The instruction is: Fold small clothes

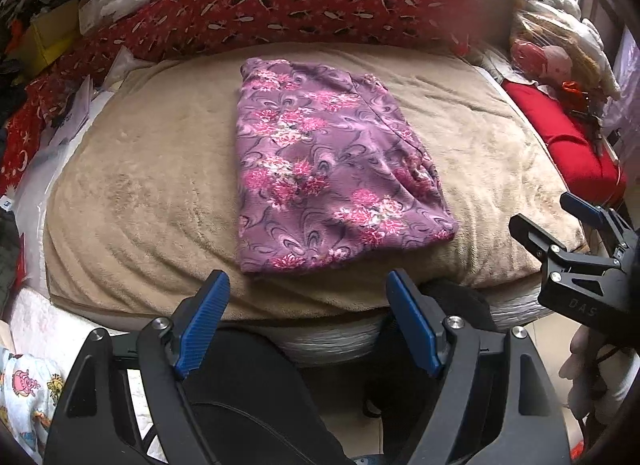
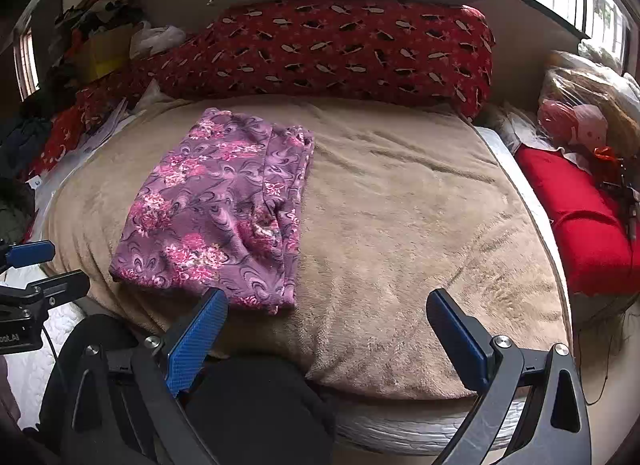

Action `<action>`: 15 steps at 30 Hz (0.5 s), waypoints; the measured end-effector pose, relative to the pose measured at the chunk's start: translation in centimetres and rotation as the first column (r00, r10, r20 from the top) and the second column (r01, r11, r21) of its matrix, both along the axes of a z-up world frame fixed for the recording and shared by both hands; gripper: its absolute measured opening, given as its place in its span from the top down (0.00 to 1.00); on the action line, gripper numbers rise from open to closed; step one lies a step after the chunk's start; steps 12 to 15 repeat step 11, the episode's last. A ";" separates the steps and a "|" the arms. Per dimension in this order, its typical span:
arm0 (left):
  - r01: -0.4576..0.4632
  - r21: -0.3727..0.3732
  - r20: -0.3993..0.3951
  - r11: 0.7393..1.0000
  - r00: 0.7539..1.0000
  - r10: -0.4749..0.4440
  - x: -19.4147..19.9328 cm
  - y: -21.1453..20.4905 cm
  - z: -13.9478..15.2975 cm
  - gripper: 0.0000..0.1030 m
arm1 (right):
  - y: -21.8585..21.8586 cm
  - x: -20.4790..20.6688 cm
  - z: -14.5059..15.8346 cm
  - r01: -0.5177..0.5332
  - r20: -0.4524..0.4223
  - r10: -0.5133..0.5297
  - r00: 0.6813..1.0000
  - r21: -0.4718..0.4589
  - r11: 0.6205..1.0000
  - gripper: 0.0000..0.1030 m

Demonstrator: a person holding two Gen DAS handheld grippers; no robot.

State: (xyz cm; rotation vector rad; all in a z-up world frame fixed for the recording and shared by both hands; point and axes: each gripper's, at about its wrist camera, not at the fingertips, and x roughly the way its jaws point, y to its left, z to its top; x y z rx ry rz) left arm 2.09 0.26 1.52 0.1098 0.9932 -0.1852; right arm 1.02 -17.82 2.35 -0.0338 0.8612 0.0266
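The left gripper (image 1: pixel 308 321) hangs off the blanket's (image 1: pixel 140 185) near edge, fingers spread wide and empty. The purple floral garment (image 1: pixel 320 173) lies folded to a rectangle mid-blanket, reaching toward the near edge. The right gripper (image 2: pixel 328 341), also wide open and empty, waits beside it. Another fold seems due, which calls for gripping both near corners.

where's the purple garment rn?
The purple garment lies folded on the tan blanket, centred in the left wrist view and left of centre in the right wrist view, in front of the red pillow, with no tongs touching it.
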 end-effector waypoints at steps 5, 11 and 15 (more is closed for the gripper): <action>-0.001 0.023 -0.002 1.000 1.000 0.001 0.0 -0.3 0.0 0.21 | -0.5 0.1 0.0 0.013 0.001 -0.013 1.000 0.005 1.000 0.02; -0.016 0.051 -0.023 0.999 1.000 0.017 0.2 -0.5 -0.6 0.21 | -0.8 0.2 -0.1 0.017 0.001 -0.017 1.000 0.003 1.000 0.02; -0.016 0.051 -0.023 0.999 1.000 0.017 0.2 -0.5 -0.6 0.21 | -0.8 0.2 -0.1 0.017 0.001 -0.017 1.000 0.003 1.000 0.02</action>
